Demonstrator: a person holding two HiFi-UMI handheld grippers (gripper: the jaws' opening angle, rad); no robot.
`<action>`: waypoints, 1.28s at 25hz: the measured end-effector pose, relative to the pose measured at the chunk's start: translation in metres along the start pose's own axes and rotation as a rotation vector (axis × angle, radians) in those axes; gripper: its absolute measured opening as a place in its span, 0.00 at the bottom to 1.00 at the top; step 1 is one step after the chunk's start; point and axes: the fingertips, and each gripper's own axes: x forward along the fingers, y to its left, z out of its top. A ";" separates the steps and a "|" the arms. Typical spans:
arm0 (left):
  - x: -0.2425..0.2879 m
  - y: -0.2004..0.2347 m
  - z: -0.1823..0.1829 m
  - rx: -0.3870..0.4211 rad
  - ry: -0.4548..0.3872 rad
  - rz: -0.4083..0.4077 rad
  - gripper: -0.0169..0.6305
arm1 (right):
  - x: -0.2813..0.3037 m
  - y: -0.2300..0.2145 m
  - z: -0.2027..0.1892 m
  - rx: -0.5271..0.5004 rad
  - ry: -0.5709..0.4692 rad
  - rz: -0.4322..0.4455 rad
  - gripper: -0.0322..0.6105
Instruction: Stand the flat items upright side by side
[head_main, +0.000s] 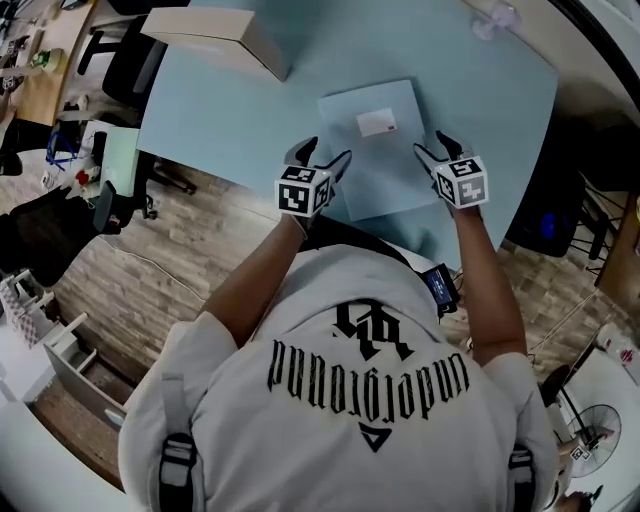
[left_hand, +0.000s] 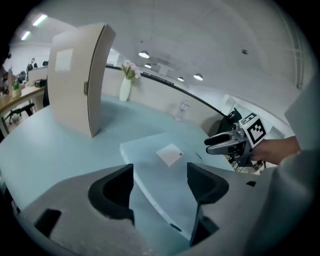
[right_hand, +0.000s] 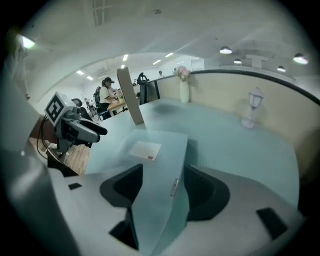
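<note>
A flat pale-blue file box (head_main: 375, 150) with a white label lies on the blue table (head_main: 250, 110), near its front edge. A beige box (head_main: 215, 38) stands upright at the far left (left_hand: 75, 80). My left gripper (head_main: 328, 150) is open at the blue box's left near corner. That corner (left_hand: 150, 150) reaches between the jaws, with table showing beside it. My right gripper (head_main: 430, 143) straddles the box's right edge. In the right gripper view the box's top and spine (right_hand: 167, 150) fill the gap between the wide jaws (right_hand: 162, 175), which look open.
A white vase with flowers (left_hand: 126, 85) and a small clear glass piece (right_hand: 250, 110) stand along the table's far side. Office chairs (head_main: 130, 60) and desks lie past the table's left end. A seated person (right_hand: 106, 92) is far behind.
</note>
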 end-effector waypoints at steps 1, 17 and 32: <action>0.008 0.001 -0.009 -0.033 0.026 -0.006 0.56 | 0.008 -0.004 -0.007 0.019 0.032 0.010 0.46; 0.064 0.013 -0.068 -0.279 0.245 -0.003 0.49 | 0.063 -0.004 -0.047 0.220 0.231 0.153 0.41; 0.053 0.013 -0.035 -0.192 0.161 0.005 0.44 | 0.039 0.002 -0.026 0.217 0.137 0.030 0.38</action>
